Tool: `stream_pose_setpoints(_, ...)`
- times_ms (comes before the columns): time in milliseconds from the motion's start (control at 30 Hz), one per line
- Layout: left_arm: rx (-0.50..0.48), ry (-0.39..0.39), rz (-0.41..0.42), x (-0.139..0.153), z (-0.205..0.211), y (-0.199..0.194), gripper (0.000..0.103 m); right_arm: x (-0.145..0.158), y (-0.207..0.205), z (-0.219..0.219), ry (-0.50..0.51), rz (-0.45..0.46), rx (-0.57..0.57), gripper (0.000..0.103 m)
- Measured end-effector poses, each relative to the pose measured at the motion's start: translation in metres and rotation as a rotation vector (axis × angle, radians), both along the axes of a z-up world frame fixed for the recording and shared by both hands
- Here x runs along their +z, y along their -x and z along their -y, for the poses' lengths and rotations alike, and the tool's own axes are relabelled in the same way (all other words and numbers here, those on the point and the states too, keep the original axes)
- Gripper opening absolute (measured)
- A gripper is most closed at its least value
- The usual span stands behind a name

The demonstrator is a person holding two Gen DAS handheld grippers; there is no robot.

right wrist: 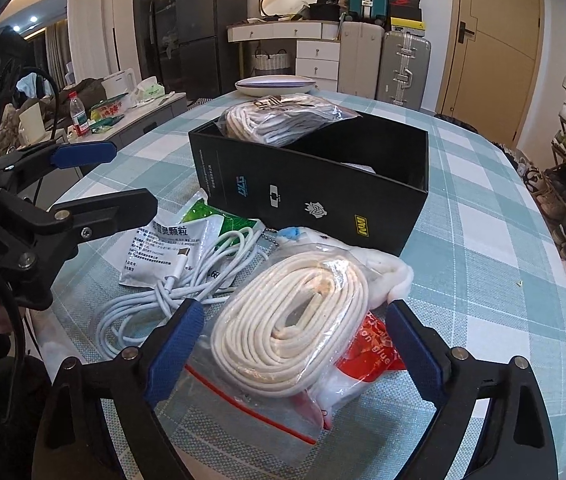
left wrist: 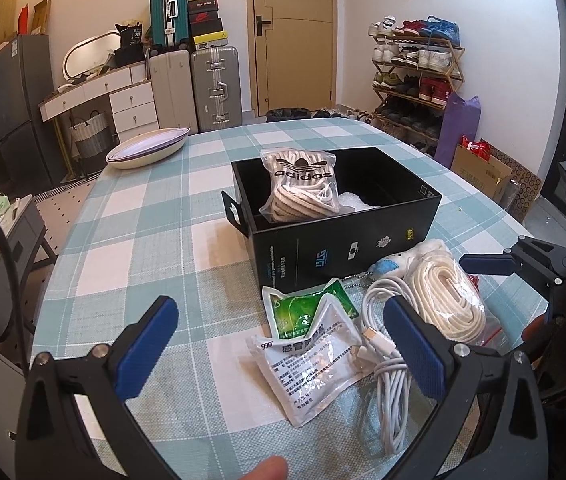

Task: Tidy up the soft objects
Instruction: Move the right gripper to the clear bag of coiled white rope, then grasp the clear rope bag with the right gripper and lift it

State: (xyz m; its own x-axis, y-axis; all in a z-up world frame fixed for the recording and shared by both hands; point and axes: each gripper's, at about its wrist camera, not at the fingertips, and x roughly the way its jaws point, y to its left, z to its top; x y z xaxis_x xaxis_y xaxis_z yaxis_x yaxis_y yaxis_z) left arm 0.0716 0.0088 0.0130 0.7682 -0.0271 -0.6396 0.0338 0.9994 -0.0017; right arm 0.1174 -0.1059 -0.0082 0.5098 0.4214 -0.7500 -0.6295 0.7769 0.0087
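Straddling the bagged white cord (right wrist: 295,320) with right hand-held gripper (right wrist: 295,344) pads apart, seemingly untouching; soft, light, slippery plastic, gripping across the coil's middle.

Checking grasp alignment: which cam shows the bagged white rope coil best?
Right wrist: the bagged white rope coil fills the centre between the right gripper's open jaws. Left wrist shows it small, at the right, partly behind its own finger.
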Motion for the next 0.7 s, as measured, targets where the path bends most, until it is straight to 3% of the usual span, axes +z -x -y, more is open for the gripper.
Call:
stream_pose_setpoints(233,-0.005,0.004,-0.001,-0.0001,0.0002,0.0004,0.103,0.0004,0.0038,-0.0007,0.0,-0.009,0.027,0.068)
stream_pose_setpoints(600,-0.008,0.006,0.001,0.0002,0.0007,0.0008,0.103,-0.0022,0.0039,-0.0015,0.006,-0.005,0.039,0.065)
stream_pose_setpoints(700,-0.009,0.006,0.002,0.0003,0.0005,0.0011,0.103,-0.0011,0.0044,0.0004,-0.001,0.002,0.05,0.053)
